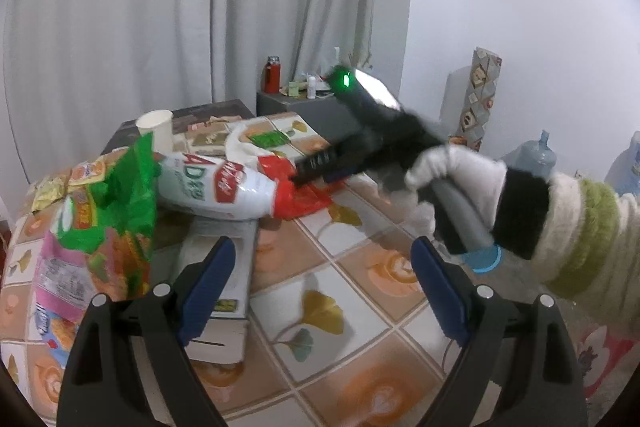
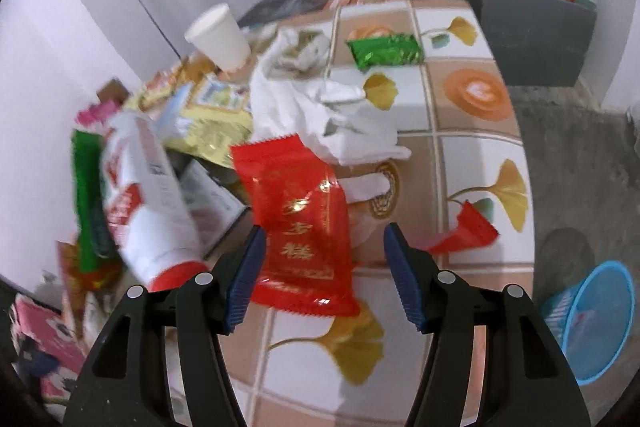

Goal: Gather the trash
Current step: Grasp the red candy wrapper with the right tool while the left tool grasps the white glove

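Red wrapper [image 2: 298, 227] on table [image 2: 472, 131]; blue basket [image 2: 596, 323] on floor.

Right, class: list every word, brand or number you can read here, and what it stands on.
"AD": green letters on the white bottle.
"糕": lowest gold character on the red packet; the others are blurred.
Green snack bag, box, the bottle's red label: print too blurred to read.

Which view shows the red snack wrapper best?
The right wrist view: the red snack wrapper lies flat and nearly whole, gold print facing up, between the open right gripper. The left wrist view shows only part of it, hidden behind the white bottle.
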Motion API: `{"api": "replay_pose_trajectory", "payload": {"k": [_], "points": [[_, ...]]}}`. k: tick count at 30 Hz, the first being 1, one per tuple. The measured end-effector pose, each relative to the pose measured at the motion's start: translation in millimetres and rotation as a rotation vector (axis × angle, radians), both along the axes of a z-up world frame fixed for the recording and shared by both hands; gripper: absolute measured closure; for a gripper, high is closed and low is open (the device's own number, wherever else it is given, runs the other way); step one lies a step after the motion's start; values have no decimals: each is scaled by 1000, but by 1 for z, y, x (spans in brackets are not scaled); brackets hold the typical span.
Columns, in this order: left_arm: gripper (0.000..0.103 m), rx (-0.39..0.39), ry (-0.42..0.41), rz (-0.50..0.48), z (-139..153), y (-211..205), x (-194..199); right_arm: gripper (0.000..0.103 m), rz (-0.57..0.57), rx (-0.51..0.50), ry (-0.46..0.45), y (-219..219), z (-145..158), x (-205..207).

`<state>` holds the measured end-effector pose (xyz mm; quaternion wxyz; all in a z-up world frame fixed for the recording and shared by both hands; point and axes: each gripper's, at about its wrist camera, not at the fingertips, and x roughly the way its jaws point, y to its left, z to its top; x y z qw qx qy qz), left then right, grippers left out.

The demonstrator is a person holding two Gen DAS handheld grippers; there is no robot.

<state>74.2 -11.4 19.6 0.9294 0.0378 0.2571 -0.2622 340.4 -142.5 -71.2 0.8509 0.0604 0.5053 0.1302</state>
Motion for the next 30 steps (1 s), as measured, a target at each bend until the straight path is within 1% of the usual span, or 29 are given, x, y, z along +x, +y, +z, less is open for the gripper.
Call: {"api": "replay_pose_trajectory", "payload": {"k": [2, 3, 4, 6, 7, 9, 10, 12, 13, 14, 15, 16, 17, 18, 19, 21, 24, 26, 27, 28, 30], "points": [[16, -9, -4, 20, 10, 11, 3, 45, 15, -13, 10, 3, -6, -1], [16, -14, -2, 31, 15, 17, 7, 46, 25, -26, -4, 5, -6, -4], [16, -18, 2, 38, 21, 23, 11, 48, 31, -36, -7, 6, -6, -5], [16, -26, 24, 44, 35, 34, 24, 54, 38, -35, -7, 8, -6, -7], [16, -27, 53, 46, 45, 40, 37, 56, 40, -31, -5, 8, -7, -9], [16, -39, 104, 45, 62, 47, 63, 64, 44, -34, -8, 9, -7, -14], [16, -50, 126, 39, 68, 49, 74, 66, 46, -35, -10, 9, -7, -17], [16, -94, 206, -13, 86, 47, 107, 71, 48, -32, -17, 9, -7, -22], [16, -111, 235, -41, 90, 43, 119, 73, 45, -22, -20, 9, -8, -24], [16, -132, 287, -69, 94, 37, 138, 74, 41, -14, -21, 8, -9, -23], [16, -135, 326, -67, 95, 30, 153, 77, 35, -8, -23, 6, -8, -23], [16, -124, 359, -68, 95, 22, 168, 79, 27, -2, -25, 4, -9, -24], [16, -92, 402, -84, 91, 8, 188, 83, 21, 7, -25, 2, -9, -23], [16, -62, 446, -79, 86, -3, 207, 86, 16, 20, -22, 0, -10, -23], [16, -28, 490, -51, 78, -14, 225, 88, 11, 32, -19, -3, -10, -22], [18, 46, 543, -13, 63, -28, 252, 95, 13, 60, -9, -7, -12, -19], [24, 176, 579, 45, 41, -47, 284, 98, 20, 85, -15, -11, -15, -22], [27, 257, 562, 91, 29, -53, 303, 100, 23, 108, -19, -14, -16, -26], [29, 284, 558, 113, 24, -55, 311, 100, 22, 118, -19, -16, -17, -28], [31, 292, 564, 127, 19, -54, 318, 100, 21, 130, -18, -17, -17, -30], [39, 281, 607, 158, 8, -52, 333, 101, 20, 148, -15, -21, -17, -33]]}}
